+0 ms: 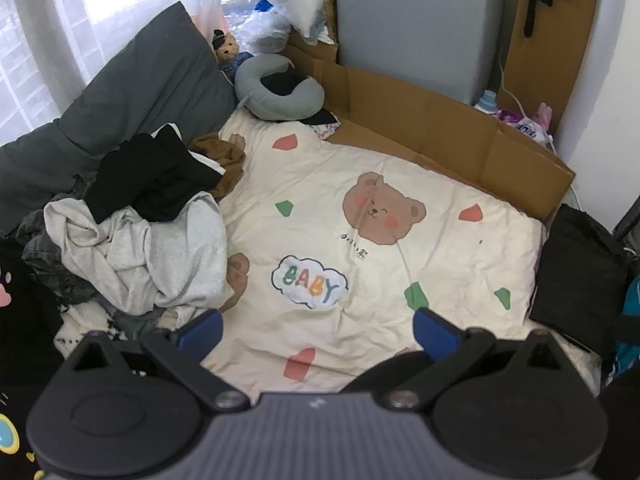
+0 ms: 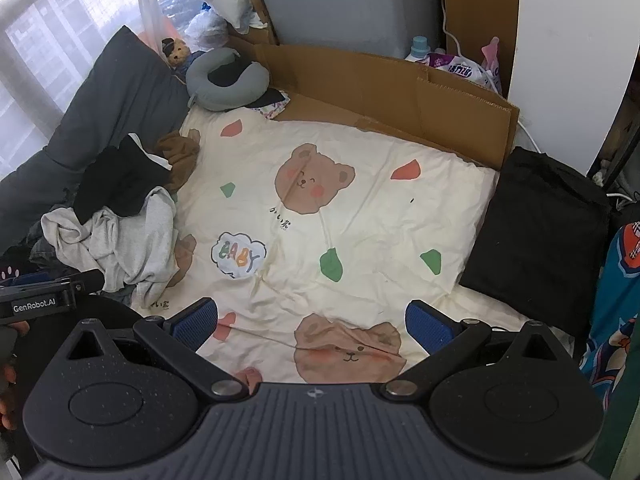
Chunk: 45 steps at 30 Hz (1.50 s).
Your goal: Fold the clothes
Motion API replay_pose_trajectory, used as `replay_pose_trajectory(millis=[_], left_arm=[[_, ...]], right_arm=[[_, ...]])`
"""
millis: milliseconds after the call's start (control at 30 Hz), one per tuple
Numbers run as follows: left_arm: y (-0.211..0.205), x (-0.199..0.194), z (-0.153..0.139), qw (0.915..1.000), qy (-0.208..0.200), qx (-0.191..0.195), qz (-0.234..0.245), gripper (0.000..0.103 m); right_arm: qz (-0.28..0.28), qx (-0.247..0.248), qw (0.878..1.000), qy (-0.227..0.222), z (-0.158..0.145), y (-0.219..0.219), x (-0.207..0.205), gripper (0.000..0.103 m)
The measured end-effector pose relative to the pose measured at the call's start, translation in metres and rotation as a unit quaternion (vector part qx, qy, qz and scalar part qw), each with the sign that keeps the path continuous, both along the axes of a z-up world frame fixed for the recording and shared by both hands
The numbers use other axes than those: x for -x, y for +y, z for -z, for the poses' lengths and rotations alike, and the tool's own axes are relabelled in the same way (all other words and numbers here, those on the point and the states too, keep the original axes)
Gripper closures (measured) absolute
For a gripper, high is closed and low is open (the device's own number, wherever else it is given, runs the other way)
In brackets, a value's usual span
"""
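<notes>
Bear-print quilt [image 1: 400, 248] bears crumpled clothes pile [image 1: 136, 248] lacking clear axis.

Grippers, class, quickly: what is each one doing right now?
Left gripper: open, holding nothing.
Right gripper: open, holding nothing.

Left tongs [image 1: 318, 330] and right tongs [image 2: 312, 320] gape wide, angled downward, empty
</notes>
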<state>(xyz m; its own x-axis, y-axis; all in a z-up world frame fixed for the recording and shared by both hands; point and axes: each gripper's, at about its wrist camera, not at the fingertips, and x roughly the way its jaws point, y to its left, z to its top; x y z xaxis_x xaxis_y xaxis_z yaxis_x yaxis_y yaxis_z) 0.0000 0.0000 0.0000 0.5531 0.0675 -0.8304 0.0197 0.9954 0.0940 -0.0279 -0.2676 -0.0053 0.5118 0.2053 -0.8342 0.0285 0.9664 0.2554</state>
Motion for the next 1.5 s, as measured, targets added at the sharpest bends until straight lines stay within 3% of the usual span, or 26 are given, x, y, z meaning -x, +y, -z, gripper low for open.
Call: replay_pose_trajectory(millis=[1500], left_arm=[[0.01,-0.004,-0.003,0.9999,-0.001,0.012,-0.003,0.001]], right_arm=[[0.006,-0.038,0.999,0.002,0.002,-0.008,-0.001,0.0]])
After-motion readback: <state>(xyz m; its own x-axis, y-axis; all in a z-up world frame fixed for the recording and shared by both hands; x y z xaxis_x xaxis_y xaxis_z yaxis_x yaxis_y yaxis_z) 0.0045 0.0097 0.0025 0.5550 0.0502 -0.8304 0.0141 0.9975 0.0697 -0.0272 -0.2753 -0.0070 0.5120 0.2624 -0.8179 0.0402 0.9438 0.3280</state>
